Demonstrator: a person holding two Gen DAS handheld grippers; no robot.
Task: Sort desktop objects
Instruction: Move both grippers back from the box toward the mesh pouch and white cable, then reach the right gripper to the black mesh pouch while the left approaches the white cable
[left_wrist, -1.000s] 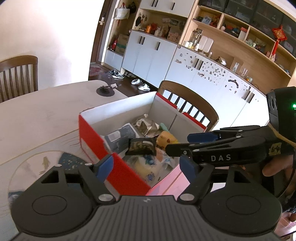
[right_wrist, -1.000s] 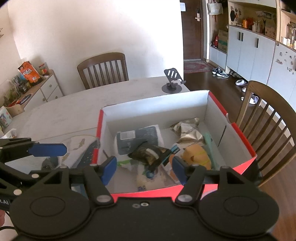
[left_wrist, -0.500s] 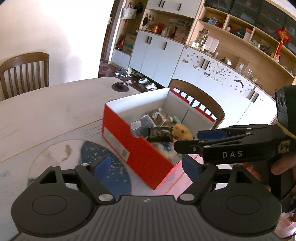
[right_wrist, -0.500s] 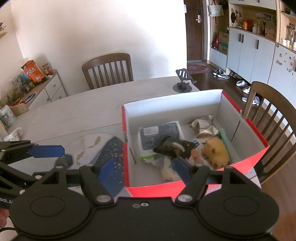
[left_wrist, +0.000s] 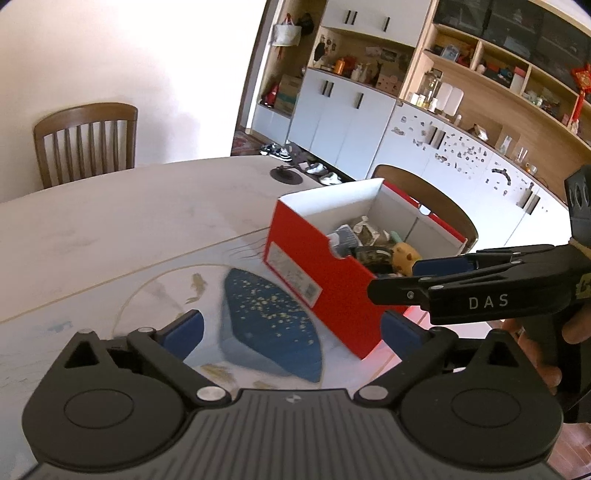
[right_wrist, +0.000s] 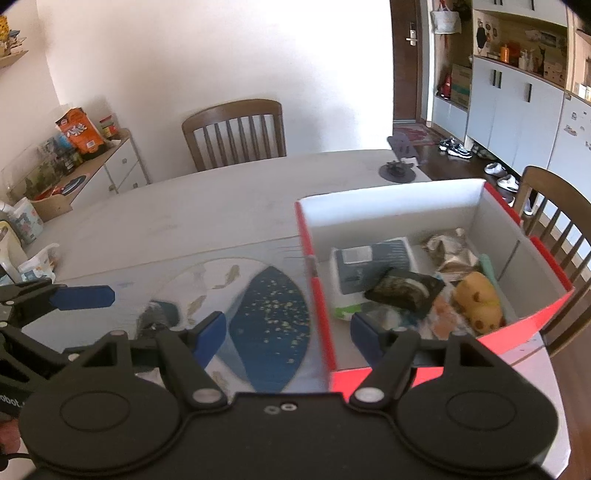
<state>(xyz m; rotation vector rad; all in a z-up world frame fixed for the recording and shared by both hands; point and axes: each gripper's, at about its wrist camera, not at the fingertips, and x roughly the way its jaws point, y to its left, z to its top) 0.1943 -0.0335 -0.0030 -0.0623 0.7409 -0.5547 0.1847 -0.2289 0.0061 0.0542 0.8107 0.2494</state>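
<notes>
Two hand-held grippers hover over a pale dining table (right_wrist: 192, 225), and neither carries anything. The left gripper (left_wrist: 291, 328) is opening, its blue pads (left_wrist: 183, 330) spreading wide with only the table mat (left_wrist: 269, 332) showing between them. The right gripper (right_wrist: 288, 330) stands partly open, one pad over the mat and the other over the near corner of the box, with nothing pinched between the pads.

On the table sits a red shoe box (right_wrist: 517, 325) with a white lining, open at the top, close to the table's right edge in the right wrist view. Its left wall stands just beside the mat's dark blue, gold-speckled patch (right_wrist: 273, 321). Inside lie the sorted things: a white and grey packet (right_wrist: 373, 258) against the left wall, a dark wrapped snack (right_wrist: 402, 288) resting on top of it, a crumpled foil wrapper (right_wrist: 448, 249) toward the back, and a yellow plush toy (right_wrist: 476, 299) near the right wall. More small items lie beneath, too jumbled to name.

From the left wrist view the right gripper reaches in from the right, held by a hand (left_wrist: 554, 332), its tip in front of the box's near corner. A phone stand (right_wrist: 399, 162) rests at the table's far edge. Wooden chairs (right_wrist: 236, 133) stand around the table.
</notes>
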